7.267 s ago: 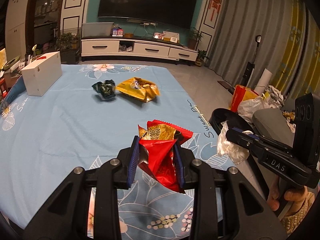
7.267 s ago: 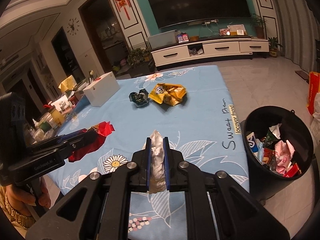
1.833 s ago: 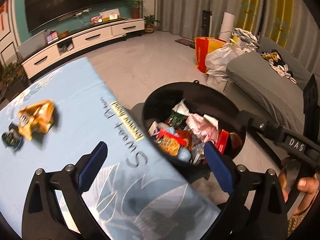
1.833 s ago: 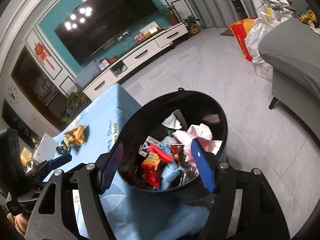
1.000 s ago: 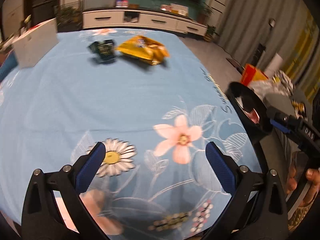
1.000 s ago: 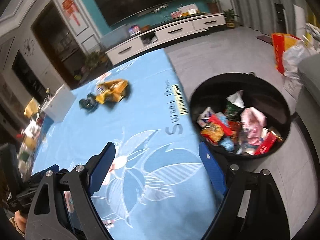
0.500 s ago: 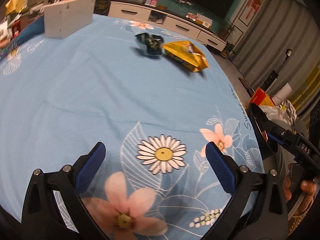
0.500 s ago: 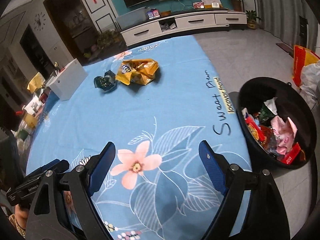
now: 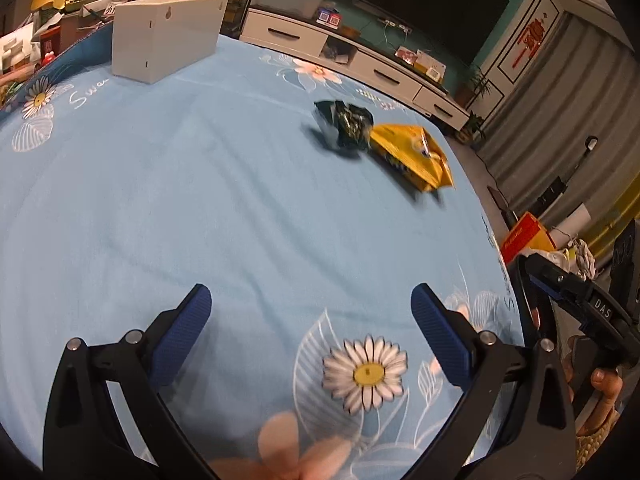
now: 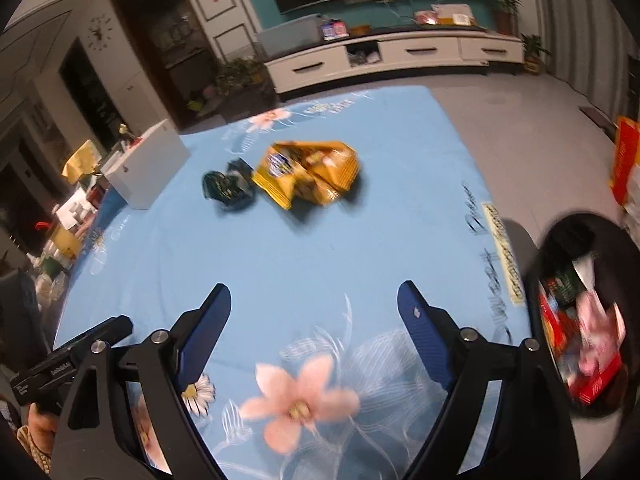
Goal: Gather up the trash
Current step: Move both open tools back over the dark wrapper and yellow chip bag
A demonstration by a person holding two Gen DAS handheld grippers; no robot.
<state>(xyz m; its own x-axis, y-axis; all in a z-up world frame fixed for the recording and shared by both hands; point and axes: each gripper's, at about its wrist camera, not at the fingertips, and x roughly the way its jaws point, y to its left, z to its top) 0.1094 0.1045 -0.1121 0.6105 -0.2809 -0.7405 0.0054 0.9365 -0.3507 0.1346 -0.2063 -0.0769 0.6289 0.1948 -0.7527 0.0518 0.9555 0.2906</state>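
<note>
A yellow snack bag (image 9: pixel 412 158) and a crumpled dark green wrapper (image 9: pixel 346 122) lie side by side on the far part of the blue flowered tablecloth (image 9: pixel 200 200). Both show in the right wrist view too, the yellow bag (image 10: pixel 310 176) right of the green wrapper (image 10: pixel 228 190). My left gripper (image 9: pixel 310 330) is open and empty above the near cloth. My right gripper (image 10: pixel 314 326) is open and empty, well short of the trash. The black bin (image 10: pixel 580 312), full of wrappers, stands on the floor at the table's right edge.
A white box (image 9: pixel 168 38) stands at the far left of the table, with clutter beyond it. A white TV cabinet (image 10: pixel 384 56) runs along the back wall. A red bag (image 9: pixel 524 238) and other bags sit on the floor at right.
Both grippers, which held a red wrapper and a tissue, hung open over the bin, then swung back over the table. Now both are closer to the yellow bag and green wrapper.
</note>
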